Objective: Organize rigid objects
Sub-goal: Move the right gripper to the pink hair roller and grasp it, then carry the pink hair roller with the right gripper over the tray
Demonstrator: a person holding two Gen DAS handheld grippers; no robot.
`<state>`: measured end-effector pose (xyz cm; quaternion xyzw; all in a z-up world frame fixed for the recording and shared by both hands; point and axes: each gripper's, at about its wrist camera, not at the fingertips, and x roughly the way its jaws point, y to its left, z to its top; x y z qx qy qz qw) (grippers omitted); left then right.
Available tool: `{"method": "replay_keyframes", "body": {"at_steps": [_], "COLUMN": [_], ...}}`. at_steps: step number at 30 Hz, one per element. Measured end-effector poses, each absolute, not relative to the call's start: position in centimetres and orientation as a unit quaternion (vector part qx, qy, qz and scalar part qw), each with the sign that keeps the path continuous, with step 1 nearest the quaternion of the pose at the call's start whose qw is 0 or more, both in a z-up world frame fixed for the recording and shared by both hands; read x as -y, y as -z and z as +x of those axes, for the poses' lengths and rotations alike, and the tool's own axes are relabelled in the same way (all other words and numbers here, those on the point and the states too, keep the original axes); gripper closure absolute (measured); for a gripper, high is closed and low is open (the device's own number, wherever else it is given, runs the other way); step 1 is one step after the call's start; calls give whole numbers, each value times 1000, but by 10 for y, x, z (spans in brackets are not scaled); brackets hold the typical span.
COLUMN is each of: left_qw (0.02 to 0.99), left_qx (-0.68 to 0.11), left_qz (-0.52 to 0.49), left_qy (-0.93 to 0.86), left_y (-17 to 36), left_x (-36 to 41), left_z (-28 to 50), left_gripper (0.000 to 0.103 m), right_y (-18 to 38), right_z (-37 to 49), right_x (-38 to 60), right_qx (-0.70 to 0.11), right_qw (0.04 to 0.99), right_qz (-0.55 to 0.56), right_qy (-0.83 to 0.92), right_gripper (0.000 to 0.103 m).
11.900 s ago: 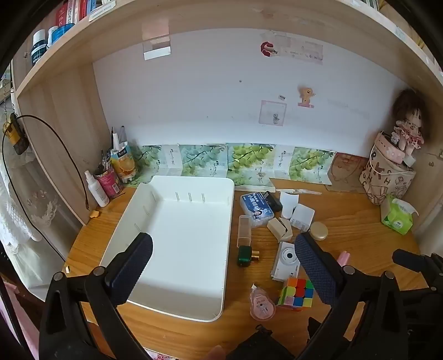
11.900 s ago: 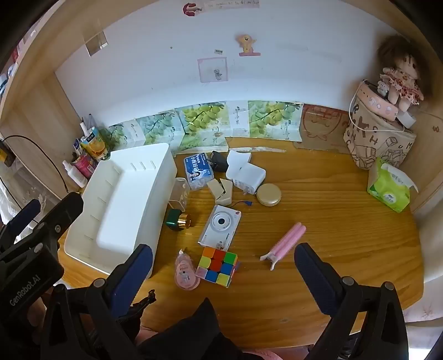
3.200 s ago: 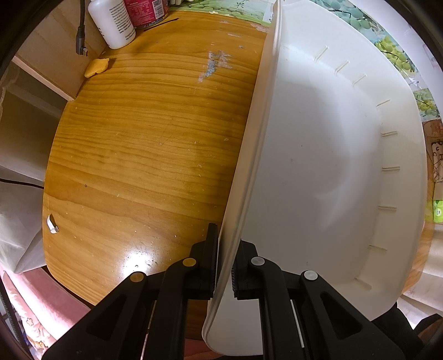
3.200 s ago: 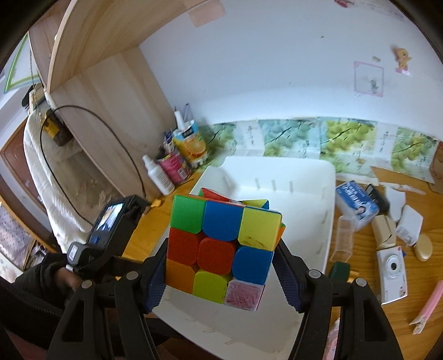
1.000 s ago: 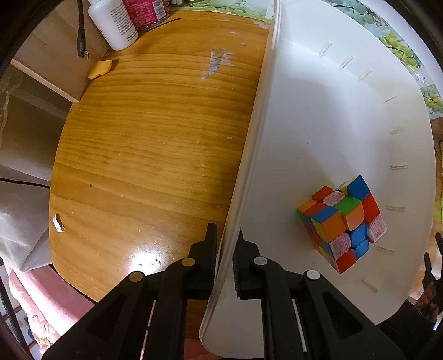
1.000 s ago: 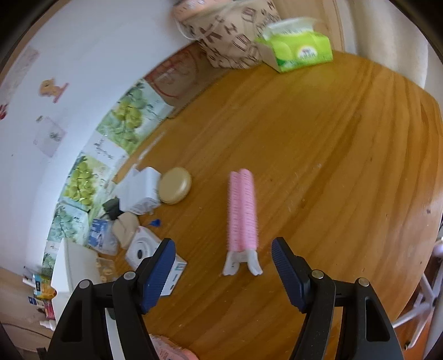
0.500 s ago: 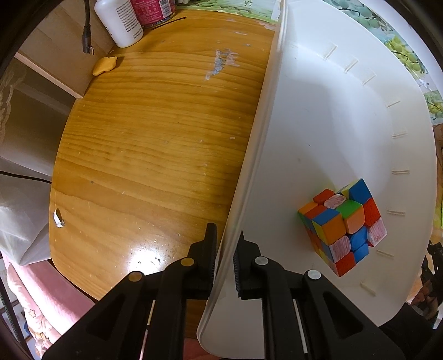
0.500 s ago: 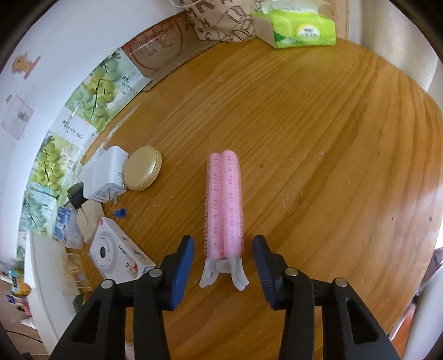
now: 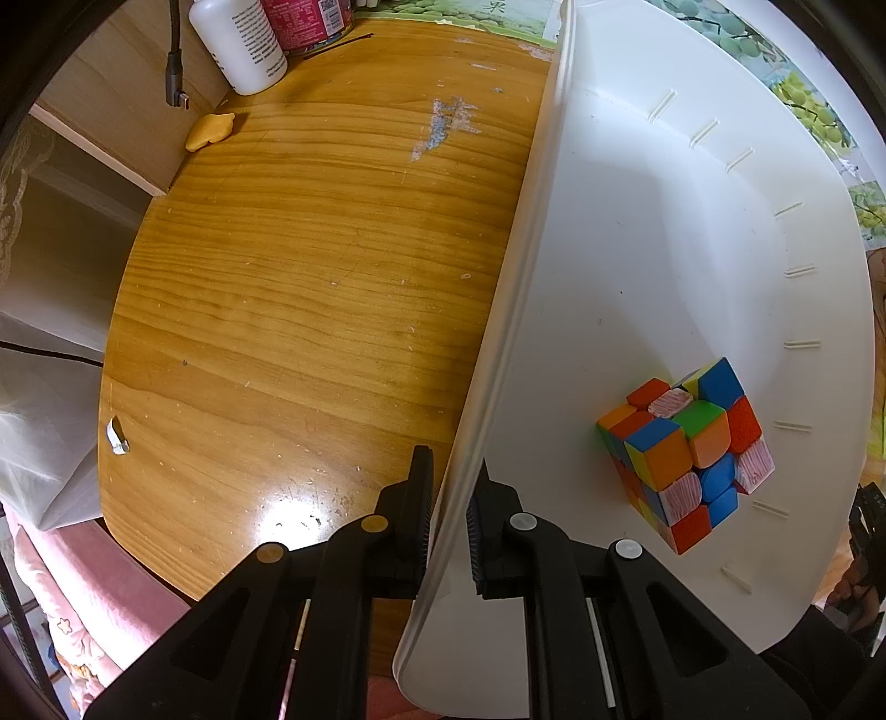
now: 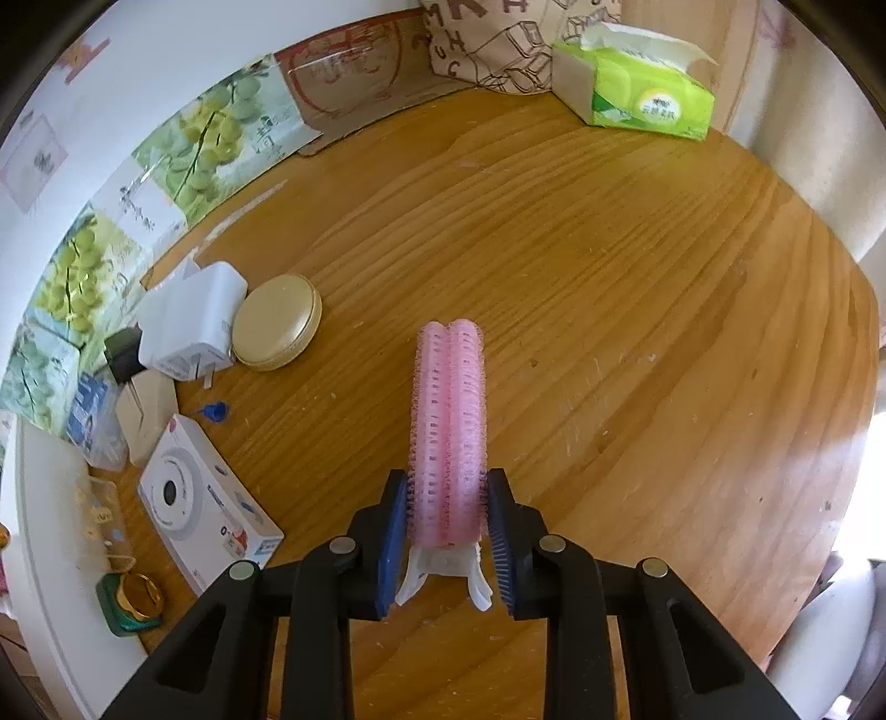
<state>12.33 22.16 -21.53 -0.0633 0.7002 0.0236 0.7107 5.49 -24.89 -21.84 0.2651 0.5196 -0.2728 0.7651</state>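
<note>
left gripper (image 9: 446, 518): black arms, black ribbed pads, gold and silver rivets | right gripper (image 10: 446, 540): black arms, blue ribbed pads, silver rivets behind fingers

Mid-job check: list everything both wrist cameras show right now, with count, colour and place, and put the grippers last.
White plastic bin: 1, on wooden desk.
Multicoloured puzzle cube: 1, inside bin.
White bottle: 1, desk's back corner.
Red can: 1, beside bottle.
Pink hair-roller clip: 1, mid-desk.
Round beige compact: 1, beside white charger.
White boxed camera: 1, near bin.
Green-gold small item: 1, by camera.
Green tissue pack: 1, far corner.
Patterned bag: 1, beside tissues.
Left gripper: black, shut on bin wall.
Right gripper: blue pads, just closing, pressing the clip.
</note>
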Motion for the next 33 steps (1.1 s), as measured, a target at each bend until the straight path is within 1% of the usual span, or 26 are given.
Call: {"method": "replay_keyframes", "body": {"at_steps": [8, 16, 24, 33], "left_qw": [710, 710, 710, 713], "left_qx": [-701, -702, -702, -699], "left_qz": [-62, -59, -55, -55], "left_qy": [-23, -20, -14, -6], "left_y": [216, 218, 217, 215], "left_x": [-221, -218, -215, -215], "left_z": [123, 123, 124, 128], "left_gripper": [90, 90, 90, 90], "right_y": [217, 203, 174, 128], "right_z": [50, 45, 45, 59], "right_x": [248, 244, 229, 193], "right_qx": [-520, -508, -484, -437], "right_qw": [766, 776, 800, 849], "right_qz": [263, 260, 245, 210], "right_qy": [271, 270, 257, 208], "right_gripper": [76, 76, 76, 76]}}
